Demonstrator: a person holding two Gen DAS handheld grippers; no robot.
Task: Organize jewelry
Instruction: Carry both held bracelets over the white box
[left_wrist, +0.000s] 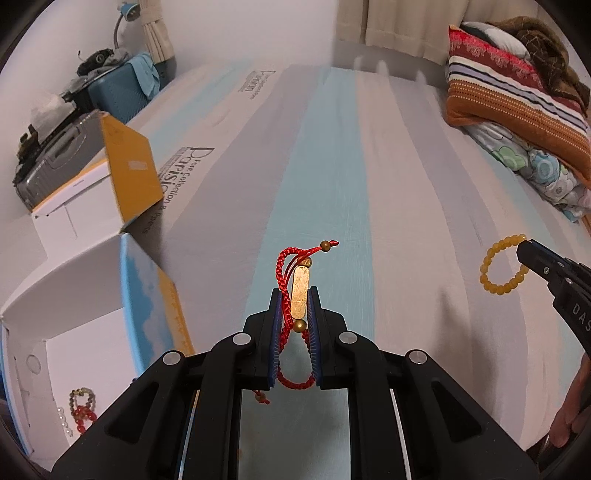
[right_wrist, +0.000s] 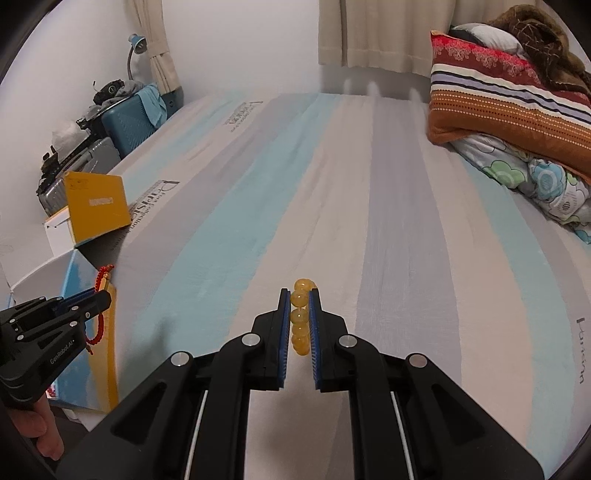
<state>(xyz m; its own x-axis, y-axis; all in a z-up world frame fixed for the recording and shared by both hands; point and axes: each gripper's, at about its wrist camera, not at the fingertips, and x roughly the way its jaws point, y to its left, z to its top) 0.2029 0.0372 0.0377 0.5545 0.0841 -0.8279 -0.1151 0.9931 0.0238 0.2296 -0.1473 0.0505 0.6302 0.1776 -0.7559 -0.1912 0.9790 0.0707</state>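
Here, left gripper (left_wrist: 295, 295) was clamped on red braided cord bracelet (left_wrist: 295, 291): gold bar upright between pads, cord loop hanging below, above striped bedsheet (left_wrist: 369, 184). Right gripper (right_wrist: 300, 295) was clamped on yellow bead bracelet (right_wrist: 300, 317), beads stacked between pads. Open white box (left_wrist: 74, 295) sat left, holding other jewelry (left_wrist: 79, 410).

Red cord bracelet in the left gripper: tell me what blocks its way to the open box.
Nothing visible does. The red cord bracelet hangs clamped in the left gripper; the open box sits beside it with only its upright flap between.
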